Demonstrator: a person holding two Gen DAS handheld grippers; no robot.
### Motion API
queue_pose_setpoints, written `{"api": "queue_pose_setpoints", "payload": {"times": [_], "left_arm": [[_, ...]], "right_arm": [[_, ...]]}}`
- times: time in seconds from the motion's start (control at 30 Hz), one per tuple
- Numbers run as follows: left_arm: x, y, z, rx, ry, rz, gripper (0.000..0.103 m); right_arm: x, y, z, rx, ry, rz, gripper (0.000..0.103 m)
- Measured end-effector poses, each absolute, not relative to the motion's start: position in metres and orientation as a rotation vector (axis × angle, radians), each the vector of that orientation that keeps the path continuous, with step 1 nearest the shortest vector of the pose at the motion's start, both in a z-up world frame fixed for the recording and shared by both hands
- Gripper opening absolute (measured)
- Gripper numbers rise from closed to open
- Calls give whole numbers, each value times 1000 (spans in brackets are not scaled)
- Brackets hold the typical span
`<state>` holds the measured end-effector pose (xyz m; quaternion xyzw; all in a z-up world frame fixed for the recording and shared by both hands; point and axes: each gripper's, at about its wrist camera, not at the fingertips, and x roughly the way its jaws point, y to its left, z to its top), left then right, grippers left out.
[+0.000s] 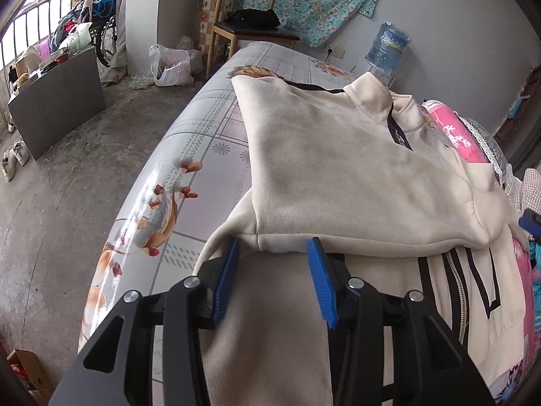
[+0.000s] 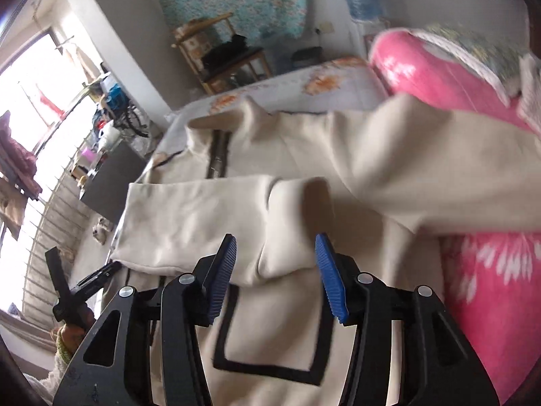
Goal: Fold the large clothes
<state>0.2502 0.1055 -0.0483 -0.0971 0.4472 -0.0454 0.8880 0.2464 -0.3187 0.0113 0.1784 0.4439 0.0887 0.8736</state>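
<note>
Jacket (image 1: 338,176): cream, with black trim and a front zip (image 1: 399,132). It lies spread on the bed (image 1: 203,142), reaching from the near edge toward the far end, collar farthest away. One sleeve (image 1: 355,196) is folded across the body; its cuff end sits near the bed's left edge. A black-outlined pocket (image 2: 270,338) shows on the near part of the body.

Left gripper (image 1: 275,253): jaws spread apart, nothing between them, blue pads at the folded sleeve's near hem; whether they touch it cannot be told.

Right gripper (image 2: 275,247): jaws likewise spread, holding nothing, poised over the pocket, with a fold of cream cloth just ahead of the pads. This view is blurred.

Bed cover: glossy, grid-and-flower print.

Pink quilt (image 1: 456,135): along the bed's right edge, touching the jacket.

Chair (image 1: 250,23): wooden, past the bed's far end.

Water bottle (image 1: 387,47): blue, near the far right corner.
</note>
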Motion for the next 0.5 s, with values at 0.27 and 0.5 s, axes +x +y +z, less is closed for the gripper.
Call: {"api": "queue_pose_setpoints", "payload": {"times": [0.27,0.5], "left_arm": [[249,102,-46,-187,947,-79,42],[236,90,-42,-83,947,-91,42]], "right_arm": [[257,-347,-20,551,995,195,61],[312,-332,-50,431,1116,121,54]]}}
